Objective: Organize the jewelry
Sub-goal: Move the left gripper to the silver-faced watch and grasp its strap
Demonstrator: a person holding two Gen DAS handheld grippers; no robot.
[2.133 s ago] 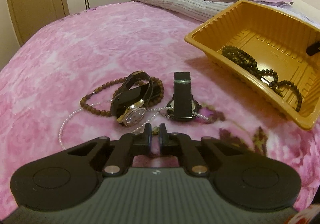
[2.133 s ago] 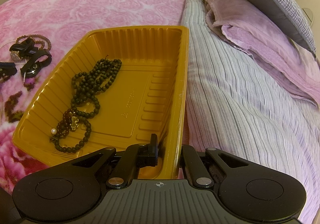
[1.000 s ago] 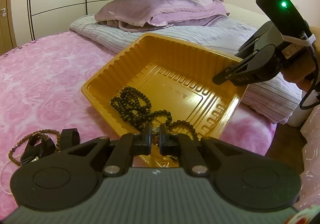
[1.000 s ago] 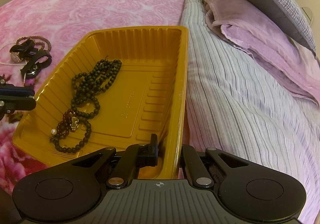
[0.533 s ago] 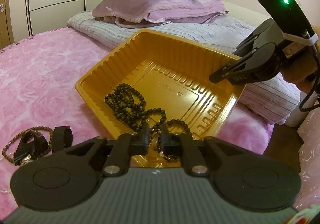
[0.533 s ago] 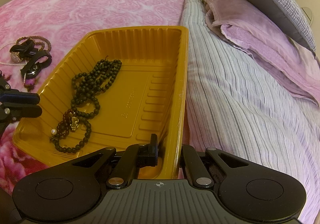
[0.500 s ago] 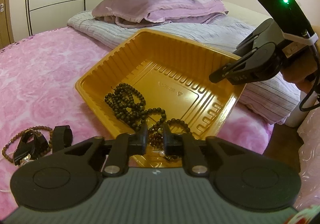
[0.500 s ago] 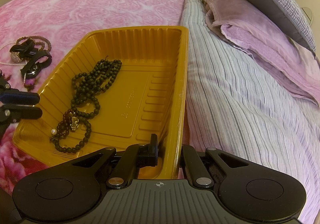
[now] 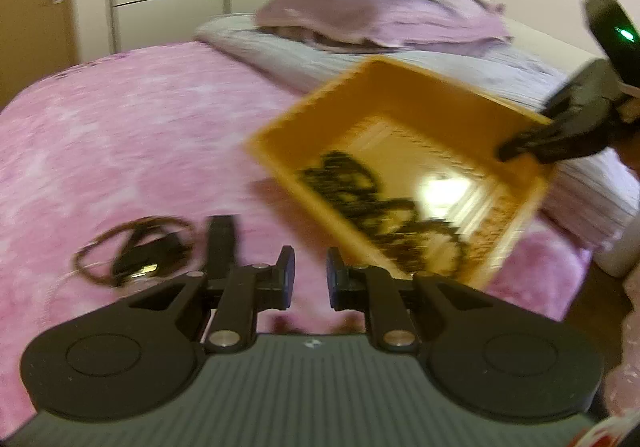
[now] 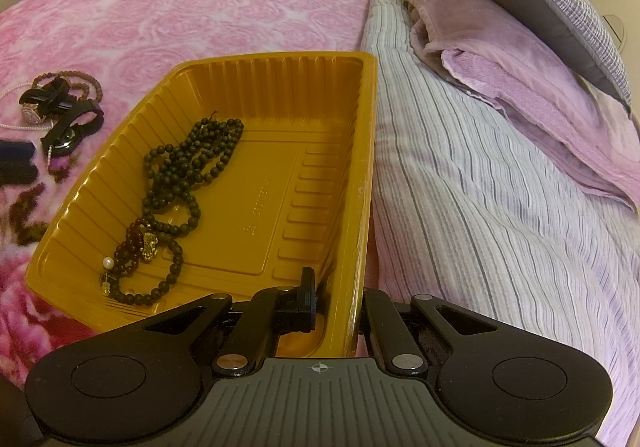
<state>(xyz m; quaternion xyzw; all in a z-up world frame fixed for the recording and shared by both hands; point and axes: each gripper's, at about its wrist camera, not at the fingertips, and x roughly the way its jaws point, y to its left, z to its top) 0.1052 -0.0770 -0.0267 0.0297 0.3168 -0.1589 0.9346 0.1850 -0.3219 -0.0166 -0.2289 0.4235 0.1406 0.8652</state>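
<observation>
Right hand-held gripper (image 10: 334, 311) pinching tray (image 10: 366, 175) wall; left hand-held gripper (image 9: 308, 279) spread, empty; risk: tray tips, beads (image 10: 188, 167) spill.

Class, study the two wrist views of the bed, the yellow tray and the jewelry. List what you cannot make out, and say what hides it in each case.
- Beads in the yellow tray, left wrist view: motion blur smears them.
- Watches on the pink blanket, left wrist view: blurred.
- Left tongs, right wrist view: cut off by the left edge.
- Right tongs, right wrist view: the tray wall hides the right finger's tip.
</observation>
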